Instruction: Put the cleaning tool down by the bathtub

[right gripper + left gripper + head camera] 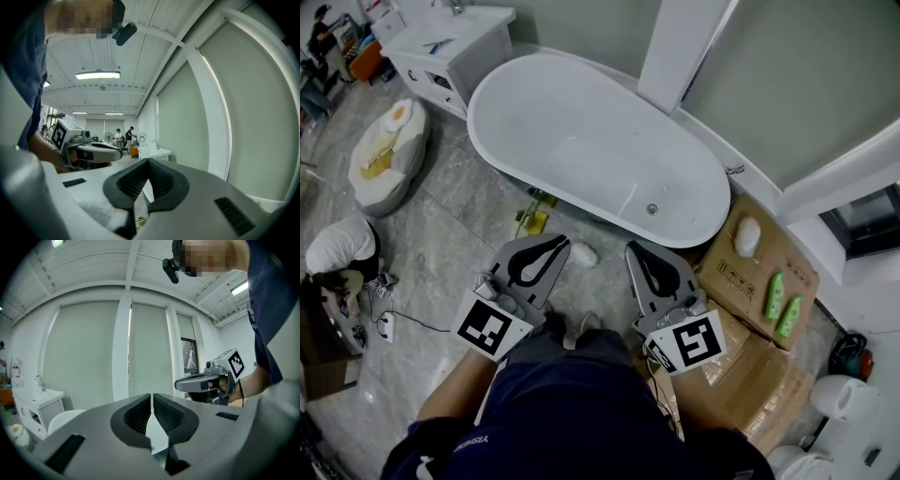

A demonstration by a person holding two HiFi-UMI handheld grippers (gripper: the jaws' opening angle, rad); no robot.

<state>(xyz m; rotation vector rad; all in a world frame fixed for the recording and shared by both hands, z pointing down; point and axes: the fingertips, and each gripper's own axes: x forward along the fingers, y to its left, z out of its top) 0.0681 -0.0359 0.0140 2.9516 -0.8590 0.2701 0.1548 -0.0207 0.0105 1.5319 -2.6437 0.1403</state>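
My left gripper and right gripper are both clenched, pads meeting, with nothing held or touched. The yellow cleaning tool lies on the floor against the tub, ahead of my left jaws and apart from them. Print on the box beside my right jaws is unreadable.

No print anywhere is clear enough to read.

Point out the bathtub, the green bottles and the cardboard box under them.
bathtub (581, 141), head view, bare inner floor.
green bottles (775, 293), head view, body of the left bottle.
cardboard box (750, 281), head view, bare top panel.
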